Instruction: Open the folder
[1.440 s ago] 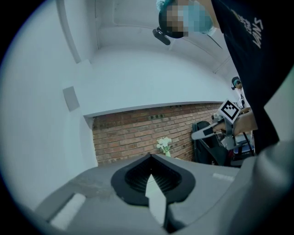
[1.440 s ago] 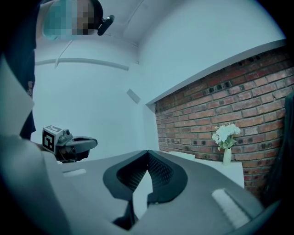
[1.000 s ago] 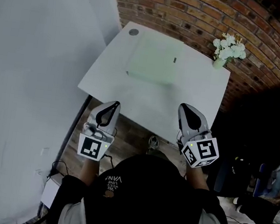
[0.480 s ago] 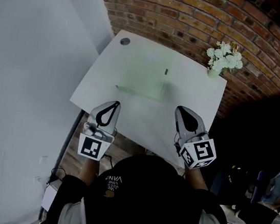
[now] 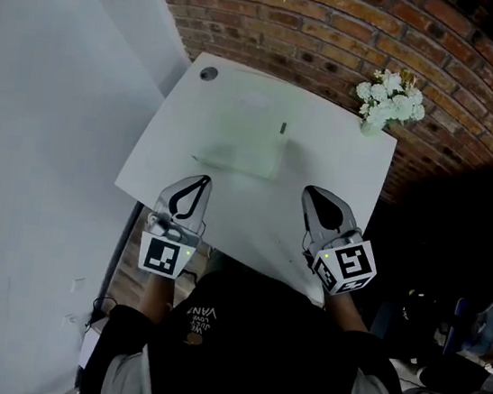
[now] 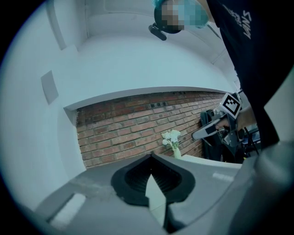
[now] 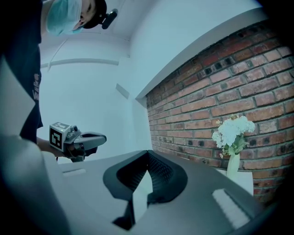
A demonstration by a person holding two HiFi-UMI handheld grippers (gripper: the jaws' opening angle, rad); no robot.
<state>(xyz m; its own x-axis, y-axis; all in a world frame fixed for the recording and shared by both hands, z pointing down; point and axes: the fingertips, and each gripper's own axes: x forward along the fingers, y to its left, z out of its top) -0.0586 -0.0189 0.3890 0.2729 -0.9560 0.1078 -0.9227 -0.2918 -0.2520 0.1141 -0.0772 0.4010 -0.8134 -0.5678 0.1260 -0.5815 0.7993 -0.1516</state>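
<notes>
The folder [image 5: 238, 145] lies flat and closed on the white surface [image 5: 333, 163], about in the middle of it and a little toward the left side. It is pale green and faint against the white, and its near edge shows as a thin shadow line. A small dark mark [image 5: 283, 128] sits at its far right part; I cannot tell what it is. In front of the folder, over the near edge of the surface, I hold the two tools side by side, with a gap between them. Both point away from me toward the brick wall [image 5: 342, 32]. The left tool [image 5: 202, 179] is before the near left corner of the folder, and the right tool [image 5: 307, 192] is a little to the right of the folder's near right corner. Neither one touches the folder. In the left gripper view the two jaws meet at the tip and nothing is between them, so this tool is closed and empty. In the right gripper view the jaws also come together at the tip and hold nothing. At the far right corner of the surface stands a small vase with white flowers [image 5: 384, 96], close to the brick wall. At the far left corner there is a round grey spot [image 5: 209, 73]. A plain white wall [image 5: 48, 118] runs along the left side of the surface.
</notes>
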